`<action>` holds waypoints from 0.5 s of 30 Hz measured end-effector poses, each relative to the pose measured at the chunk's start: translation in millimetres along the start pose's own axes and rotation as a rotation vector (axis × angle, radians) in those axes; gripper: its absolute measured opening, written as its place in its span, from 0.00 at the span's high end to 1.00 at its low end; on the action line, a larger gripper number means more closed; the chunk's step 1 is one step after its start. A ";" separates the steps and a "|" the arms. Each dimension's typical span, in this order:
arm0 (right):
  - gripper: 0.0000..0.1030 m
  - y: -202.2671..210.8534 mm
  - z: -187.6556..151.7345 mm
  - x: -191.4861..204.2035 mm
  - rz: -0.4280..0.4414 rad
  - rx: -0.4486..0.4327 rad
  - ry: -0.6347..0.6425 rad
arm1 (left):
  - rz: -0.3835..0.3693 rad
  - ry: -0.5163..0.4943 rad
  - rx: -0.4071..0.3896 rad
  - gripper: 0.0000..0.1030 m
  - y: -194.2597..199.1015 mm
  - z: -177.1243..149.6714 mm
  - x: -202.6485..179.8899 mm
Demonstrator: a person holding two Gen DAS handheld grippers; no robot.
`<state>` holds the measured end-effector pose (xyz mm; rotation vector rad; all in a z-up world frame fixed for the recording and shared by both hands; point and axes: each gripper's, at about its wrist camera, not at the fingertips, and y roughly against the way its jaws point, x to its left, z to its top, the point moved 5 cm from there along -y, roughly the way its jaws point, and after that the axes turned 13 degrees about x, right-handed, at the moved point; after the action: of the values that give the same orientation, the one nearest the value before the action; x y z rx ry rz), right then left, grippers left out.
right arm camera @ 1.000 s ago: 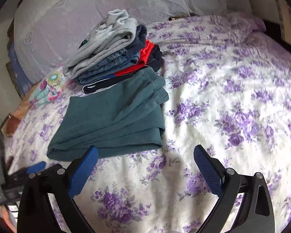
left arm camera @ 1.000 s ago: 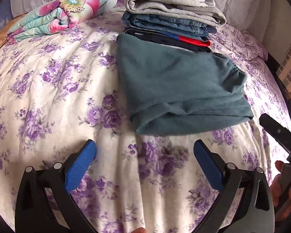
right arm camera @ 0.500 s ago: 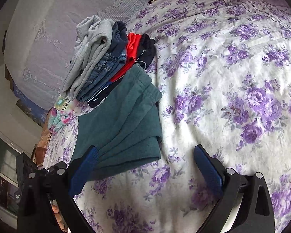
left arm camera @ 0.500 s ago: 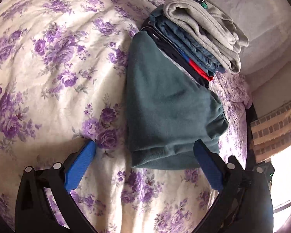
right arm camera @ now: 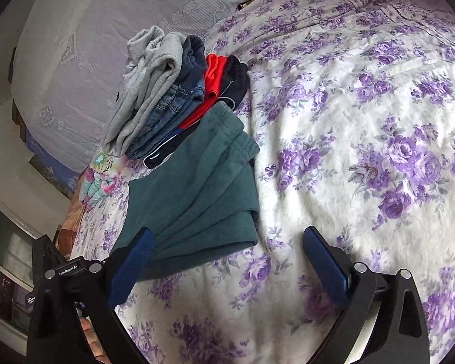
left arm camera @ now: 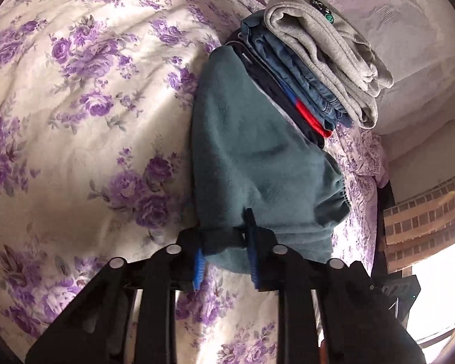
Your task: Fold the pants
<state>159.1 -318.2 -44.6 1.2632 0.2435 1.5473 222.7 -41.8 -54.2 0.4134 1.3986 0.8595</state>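
Note:
The folded teal pants [left arm camera: 257, 163] lie on the floral bedspread [left arm camera: 75, 121], their far end against a stack of folded clothes [left arm camera: 312, 69]. My left gripper [left arm camera: 226, 245] is shut on the pants' near left corner, pinching the fabric between its blue pads. In the right wrist view the pants [right arm camera: 197, 188] lie folded in layers. My right gripper [right arm camera: 227, 261] is open and empty over the bedspread, with its left pad just over the pants' near edge. The left gripper's body [right arm camera: 54, 270] shows at the lower left there.
The stack holds a grey sweatshirt [right arm camera: 148, 82], jeans and dark and red garments. A colourful folded blanket [right arm camera: 101, 179] lies beyond. A pale headboard cover [right arm camera: 106, 15] backs the bed. The bed's edge and a brick wall [left arm camera: 424, 212] are at right.
My left gripper moved forward onto the pants' near corner and closed on it. My right gripper came closer to the pants' near edge and stayed open.

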 end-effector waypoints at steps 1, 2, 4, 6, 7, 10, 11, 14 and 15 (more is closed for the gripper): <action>0.04 0.6 -0.7 1.2 0.001 -0.003 0.006 | 0.002 -0.016 -0.006 0.87 1.3 1.9 -0.9; 0.04 1.5 -1.2 3.1 0.007 -0.007 0.017 | 0.005 -0.032 -0.016 0.88 4.8 4.2 -3.7; 0.04 2.5 -1.6 7.5 0.003 -0.014 0.042 | 0.000 -0.078 -0.047 0.89 16.8 9.7 -11.2; 0.04 2.3 -2.7 11.8 -0.014 -0.015 0.069 | 0.032 -0.115 -0.075 0.89 29.7 13.0 -15.3; 0.04 2.0 -3.2 13.0 -0.022 -0.014 0.076 | 0.059 -0.132 -0.084 0.89 33.7 13.0 -14.1; 0.04 2.9 -3.5 13.6 -0.056 -0.022 0.088 | 0.147 -0.136 -0.074 0.88 26.7 9.5 18.0; 0.04 3.5 -3.3 13.8 -0.070 -0.029 0.093 | 0.114 -0.103 -0.057 0.85 21.6 9.0 33.6; 0.04 6.2 -3.5 20.1 -0.113 -0.065 0.139 | -0.059 -0.042 -0.050 0.81 29.9 9.6 50.7; 0.04 8.1 -3.3 25.1 -0.127 -0.087 0.164 | -0.049 -0.044 -0.087 0.68 38.3 8.2 51.4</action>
<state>155.1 -299.9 -25.7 1.0346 0.3515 1.5367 217.2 22.3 -60.5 0.3288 1.3213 0.8631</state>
